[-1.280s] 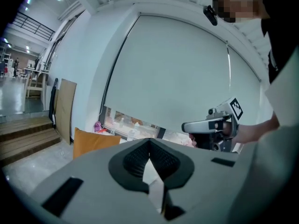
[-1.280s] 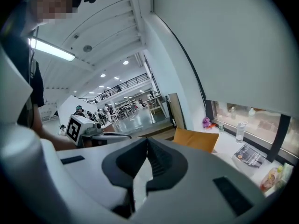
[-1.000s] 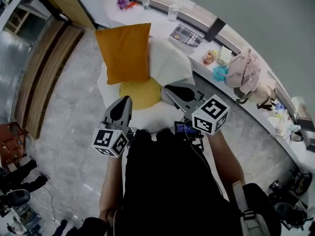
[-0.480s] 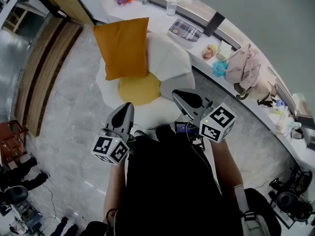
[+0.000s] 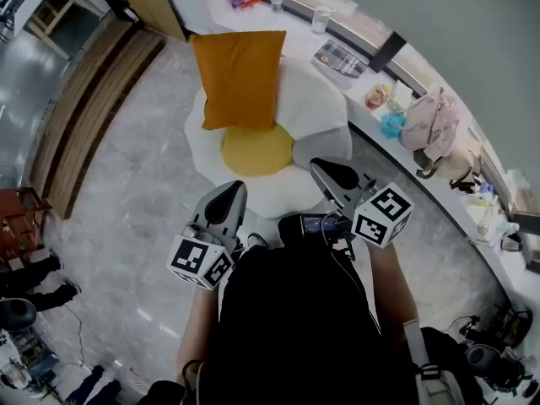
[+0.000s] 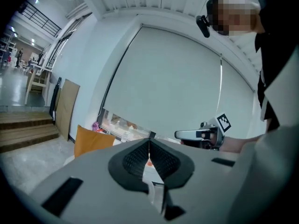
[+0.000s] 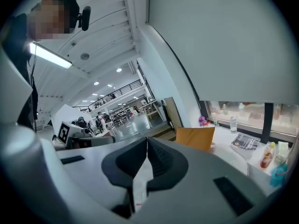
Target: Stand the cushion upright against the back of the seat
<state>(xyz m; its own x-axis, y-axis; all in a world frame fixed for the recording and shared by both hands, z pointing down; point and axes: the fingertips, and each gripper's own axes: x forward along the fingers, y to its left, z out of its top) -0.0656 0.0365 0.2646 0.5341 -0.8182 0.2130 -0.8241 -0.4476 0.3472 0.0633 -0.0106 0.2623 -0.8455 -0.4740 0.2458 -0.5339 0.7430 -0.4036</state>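
An orange cushion [image 5: 240, 78] stands on edge at the far side of a white, egg-shaped seat [image 5: 316, 99] with a yellow round middle [image 5: 257, 150]. It shows upright in the left gripper view [image 6: 91, 139] and the right gripper view [image 7: 195, 138]. My left gripper [image 5: 232, 194] hangs over the seat's near edge, shut and empty, well short of the cushion. My right gripper [image 5: 325, 169] is level with it to the right, also shut with nothing held. Each gripper's own view shows its jaws pressed together [image 6: 149, 146] [image 7: 147, 146].
A curved white counter [image 5: 422, 175] runs behind and right of the seat, carrying a magazine [image 5: 342, 57], a glass [image 5: 321, 17], a pink bag [image 5: 426, 121] and small items. Wooden steps [image 5: 93, 99] lie to the left. Marble floor [image 5: 126, 218] surrounds the seat.
Both grippers have drawn back from the seat towards the person's body. The cushion has stayed standing where it was.
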